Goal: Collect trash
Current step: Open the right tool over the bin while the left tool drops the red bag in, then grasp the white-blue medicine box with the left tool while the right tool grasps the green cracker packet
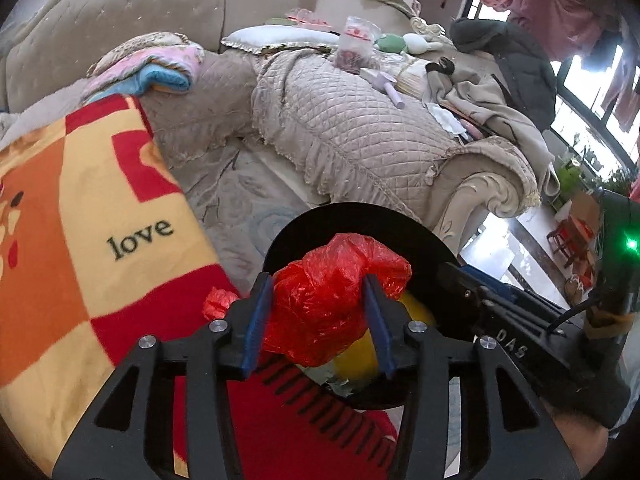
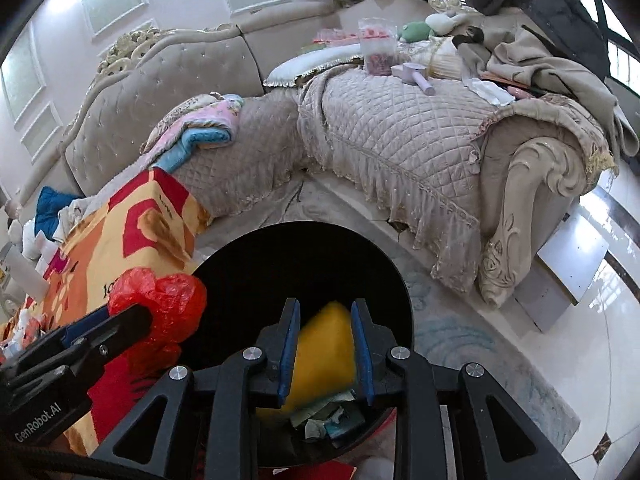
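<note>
My left gripper is shut on a crumpled red plastic bag and holds it over the rim of a round black trash bin. The bag and the left gripper also show at the left of the right wrist view. My right gripper is over the bin with its fingers apart. A blurred yellow piece shows between the fingers; contact is unclear. Paper scraps lie in the bin. The yellow piece also shows behind the red bag in the left wrist view.
A red, orange and yellow blanket with the word "love" covers a surface at the left. A quilted beige sofa stands behind, with a jar, pillows and clothes on it. A pale carpet and glossy floor lie to the right.
</note>
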Motion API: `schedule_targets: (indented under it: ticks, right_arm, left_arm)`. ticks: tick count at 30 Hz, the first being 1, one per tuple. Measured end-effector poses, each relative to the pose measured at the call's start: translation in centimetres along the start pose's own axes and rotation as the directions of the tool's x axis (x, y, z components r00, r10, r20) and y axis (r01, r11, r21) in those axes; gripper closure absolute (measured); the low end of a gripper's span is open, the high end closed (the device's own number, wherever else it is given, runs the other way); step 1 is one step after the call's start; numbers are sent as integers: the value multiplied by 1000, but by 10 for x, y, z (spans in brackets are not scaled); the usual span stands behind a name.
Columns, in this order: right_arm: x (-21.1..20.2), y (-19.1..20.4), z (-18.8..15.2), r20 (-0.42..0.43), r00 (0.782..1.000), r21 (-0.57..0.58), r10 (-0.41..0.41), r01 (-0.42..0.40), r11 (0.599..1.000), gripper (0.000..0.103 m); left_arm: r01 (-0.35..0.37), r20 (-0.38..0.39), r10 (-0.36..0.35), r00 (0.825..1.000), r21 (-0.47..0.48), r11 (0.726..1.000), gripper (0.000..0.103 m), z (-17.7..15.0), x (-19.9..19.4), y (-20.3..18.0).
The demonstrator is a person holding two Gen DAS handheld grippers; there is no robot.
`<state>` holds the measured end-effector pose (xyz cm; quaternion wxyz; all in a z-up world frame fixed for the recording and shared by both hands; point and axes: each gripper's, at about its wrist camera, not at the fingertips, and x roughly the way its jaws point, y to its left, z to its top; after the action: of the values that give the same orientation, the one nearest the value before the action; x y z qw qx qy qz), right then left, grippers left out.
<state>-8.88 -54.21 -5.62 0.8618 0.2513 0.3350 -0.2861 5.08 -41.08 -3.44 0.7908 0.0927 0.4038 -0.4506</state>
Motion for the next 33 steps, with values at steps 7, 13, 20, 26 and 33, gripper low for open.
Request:
schedule_targets:
  ticks: [7, 13, 20, 26, 33]
  right_arm:
    - [-10, -2, 0, 40, 999, 30, -17, 16, 999, 67]
    - [-19, 7, 2, 78, 997, 35, -14, 11, 999, 67]
    - [-27, 44, 0, 106, 993, -31, 53, -50, 998, 66]
    - [-31, 99, -11, 122, 977, -144, 176, -158, 977, 57]
    - [-10, 169, -35, -5, 959, -269, 285, -276, 923, 57]
  left_arm:
    - [-4, 9, 4, 1000, -35, 999, 50, -2, -9, 10]
    - [-31, 29, 32, 999, -35, 999, 50, -5, -28, 18]
    - [-124, 68, 130, 989, -84, 989, 50, -31, -71, 59]
    - [-247, 101, 267, 958, -178, 953, 50, -71, -120, 124]
    - [-383, 91, 432, 897, -327, 864, 50, -108, -176, 241]
